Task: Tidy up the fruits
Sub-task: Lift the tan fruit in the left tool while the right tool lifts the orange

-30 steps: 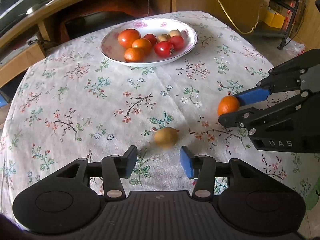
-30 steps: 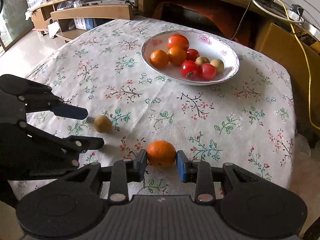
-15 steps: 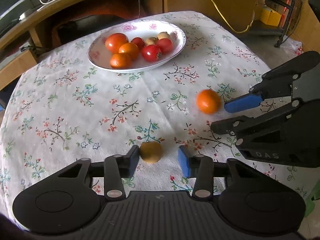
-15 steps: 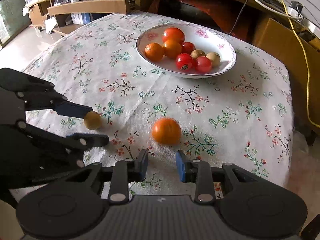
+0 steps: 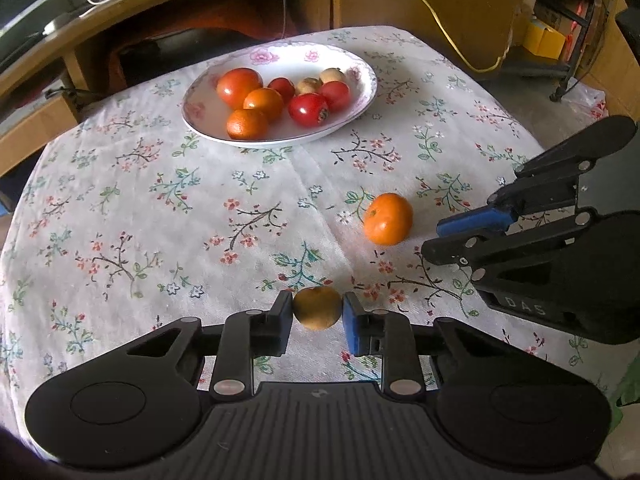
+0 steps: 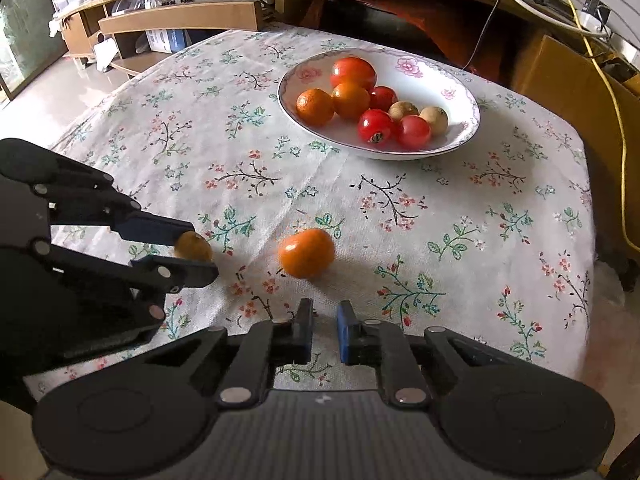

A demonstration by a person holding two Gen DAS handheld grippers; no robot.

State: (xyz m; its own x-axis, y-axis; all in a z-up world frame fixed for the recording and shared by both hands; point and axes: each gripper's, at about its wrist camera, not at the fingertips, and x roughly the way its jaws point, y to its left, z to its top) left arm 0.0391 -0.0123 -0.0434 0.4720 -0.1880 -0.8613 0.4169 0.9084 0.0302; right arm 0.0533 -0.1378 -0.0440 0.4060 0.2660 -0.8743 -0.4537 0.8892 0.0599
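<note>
The small brown fruit (image 5: 317,307) is sitting squarely between the fingers of the left hand-held gripper (image 5: 317,312), both pads touching its sides, so that gripper is holding it low over the near part of the counter (image 5: 120,208). It is nearly round, so no long axis matters. The orange (image 6: 306,252) is lying loose on the cloth, just ahead of the right hand-held gripper (image 6: 323,330) and slightly to its left; that gripper's fingers are standing narrow with nothing between them, too close together to take the orange as they are. The right one is clearly the nearer to it.

The bowl (image 5: 362,98) is waiting well ahead of both, toward the far edge. It is carrying 1 large tomato, 2 oranges, 3 smaller red fruits and 2 pale brown ones, grouped centrally with bare room along the near rim. The likely next move is lifting the brown fruit forward to the bowl.
</note>
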